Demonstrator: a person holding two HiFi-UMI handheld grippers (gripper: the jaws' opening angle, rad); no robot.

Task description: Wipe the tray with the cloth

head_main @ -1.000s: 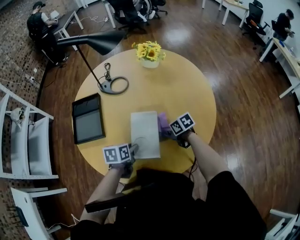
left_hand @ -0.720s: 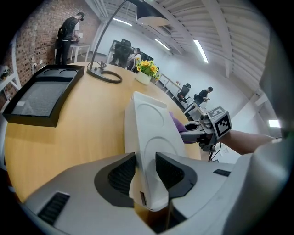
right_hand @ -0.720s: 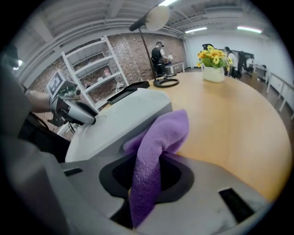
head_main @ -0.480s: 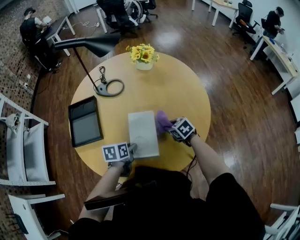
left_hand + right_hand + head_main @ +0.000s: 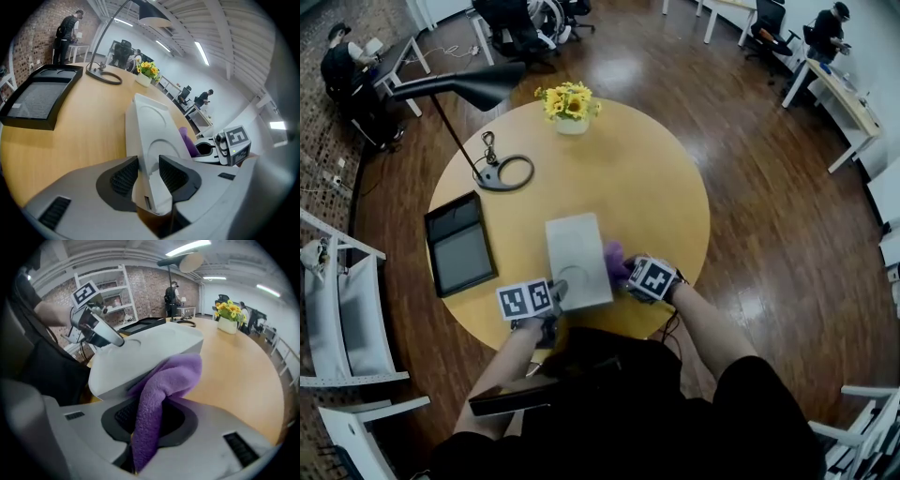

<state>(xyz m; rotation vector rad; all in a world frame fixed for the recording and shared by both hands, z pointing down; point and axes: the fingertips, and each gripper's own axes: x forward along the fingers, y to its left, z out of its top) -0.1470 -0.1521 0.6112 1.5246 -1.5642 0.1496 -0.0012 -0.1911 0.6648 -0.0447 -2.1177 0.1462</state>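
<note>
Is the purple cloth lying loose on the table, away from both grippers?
No, the right gripper holds the cloth between its jaws, at the tray's edge.

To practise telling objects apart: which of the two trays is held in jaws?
The white tray, clamped by the left gripper; the black tray lies free.

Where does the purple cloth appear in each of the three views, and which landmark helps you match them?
Head view: purple cloth at the white tray's right edge, just below centre.
Left gripper view: right of centre, behind the tray's right side.
Right gripper view: centre, shut in the right gripper, resting against the tray.
Shared landmark: the yellow flowers, in all three.
</note>
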